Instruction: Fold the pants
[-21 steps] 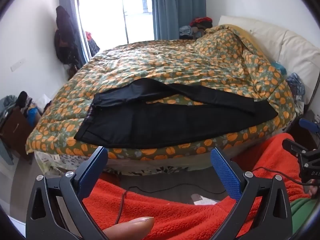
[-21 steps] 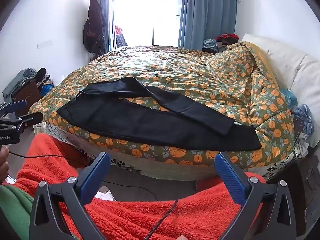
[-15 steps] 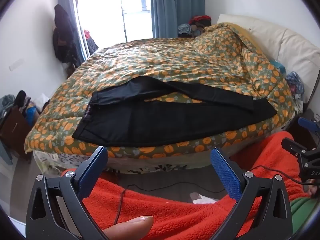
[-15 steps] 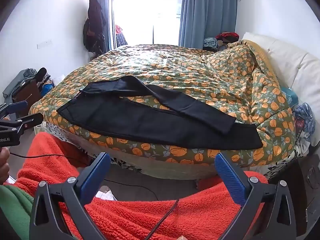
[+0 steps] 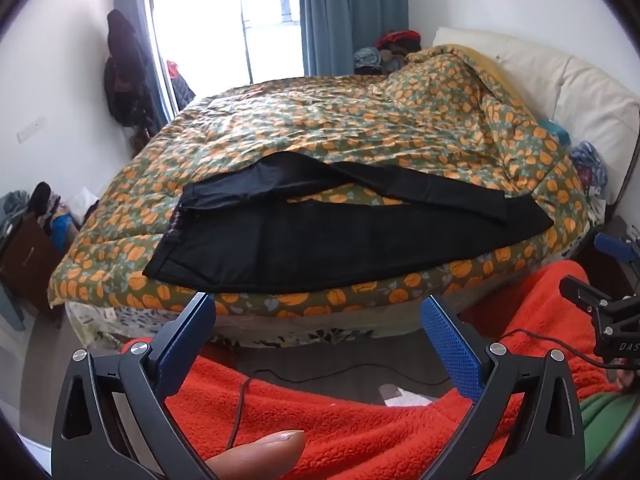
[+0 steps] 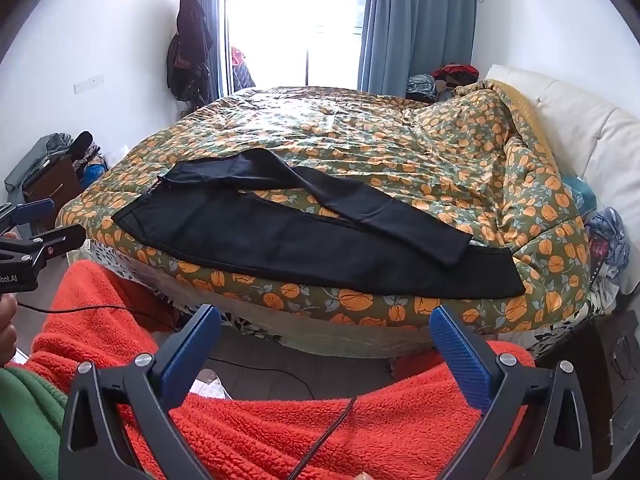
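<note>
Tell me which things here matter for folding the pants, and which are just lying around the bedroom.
For the job:
black pants, spread on the bed
left gripper, open
right gripper, open
patterned quilt, the surface under the pants

Just lying about:
clothes pile by the curtain
dark coats on the wall
white pillows

The setting is a home bedroom. A large bed [image 6: 400, 344] carries a green quilt printed with orange fruit [image 6: 360, 140] and has a cream padded headboard [image 6: 580, 128]. Blue curtains [image 6: 416, 28] flank a bright glass door [image 6: 296, 24]. Dark coats [image 6: 188, 48] hang on the white wall, and loose clothing [image 6: 452, 74] lies piled beyond the bed.
</note>
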Demonstrator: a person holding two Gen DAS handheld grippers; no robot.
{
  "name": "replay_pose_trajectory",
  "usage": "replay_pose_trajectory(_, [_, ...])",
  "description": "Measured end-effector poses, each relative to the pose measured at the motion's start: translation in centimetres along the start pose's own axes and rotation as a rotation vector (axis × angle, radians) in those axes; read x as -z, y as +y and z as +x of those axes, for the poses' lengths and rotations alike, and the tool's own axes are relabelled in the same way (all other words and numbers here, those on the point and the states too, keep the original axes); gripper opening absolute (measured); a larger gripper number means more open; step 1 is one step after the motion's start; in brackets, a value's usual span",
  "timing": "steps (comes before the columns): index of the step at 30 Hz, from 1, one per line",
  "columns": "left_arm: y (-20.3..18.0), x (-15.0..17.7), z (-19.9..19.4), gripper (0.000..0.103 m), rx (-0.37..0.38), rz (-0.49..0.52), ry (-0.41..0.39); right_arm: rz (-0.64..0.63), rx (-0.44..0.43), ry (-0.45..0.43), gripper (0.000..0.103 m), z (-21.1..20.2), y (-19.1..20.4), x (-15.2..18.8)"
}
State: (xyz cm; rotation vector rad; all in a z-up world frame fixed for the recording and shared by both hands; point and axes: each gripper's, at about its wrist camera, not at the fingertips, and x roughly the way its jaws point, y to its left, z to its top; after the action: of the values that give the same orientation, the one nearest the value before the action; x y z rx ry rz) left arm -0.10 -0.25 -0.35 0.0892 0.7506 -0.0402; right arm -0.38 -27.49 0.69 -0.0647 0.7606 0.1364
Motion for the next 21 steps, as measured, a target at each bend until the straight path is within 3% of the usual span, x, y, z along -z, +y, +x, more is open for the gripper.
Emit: replay_pose_trajectory(21, [-0.14, 0.37, 0.35, 0.103, 0.006, -0.004, 0.008, 0.001, -0.005, 0.0, 0.103, 0.3, -0.01, 0.28])
